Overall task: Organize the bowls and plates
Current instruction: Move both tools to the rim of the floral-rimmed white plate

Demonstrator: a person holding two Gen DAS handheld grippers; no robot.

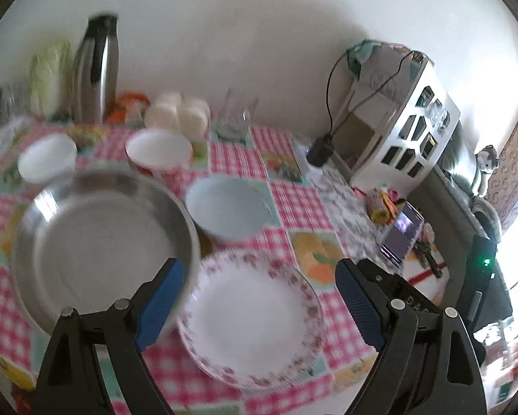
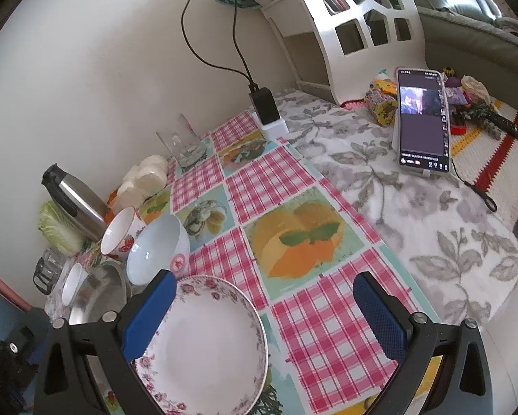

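- Plates and bowls sit spread over the checked cloth on the desk (image 1: 303,200); nothing is stacked yet, and both tongs are spread wide and hold nothing.
- Nearest, the floral plate (image 1: 252,318) lies flat between the fingers of the left tongs (image 1: 259,307). Its thin rim sits low on the cloth, so a grab from above could skid off or tip it up.
- In the right wrist view the same floral plate (image 2: 203,346) lies under the left finger of the right tongs (image 2: 264,318). If both tongs go for it together, they could collide.
- Just left of it, the steel pan (image 1: 103,245) appears to touch or overlap the plate's edge. Lifting either one may drag the other.
- Farther back, the light blue bowl (image 1: 227,207) stands near the plate. Its smooth curved wall could slip from the pads.
- Beyond are a red-patterned bowl (image 1: 158,152) and a small white bowl (image 1: 46,159), well apart.
- At the far edge, a drinking glass (image 1: 236,117) and a steel flask (image 1: 96,69) stand upright. A wide sweep over the bowls could knock them over.
- Blur in the left wrist view suggests quick motion, which I judge makes a careless bump likelier.
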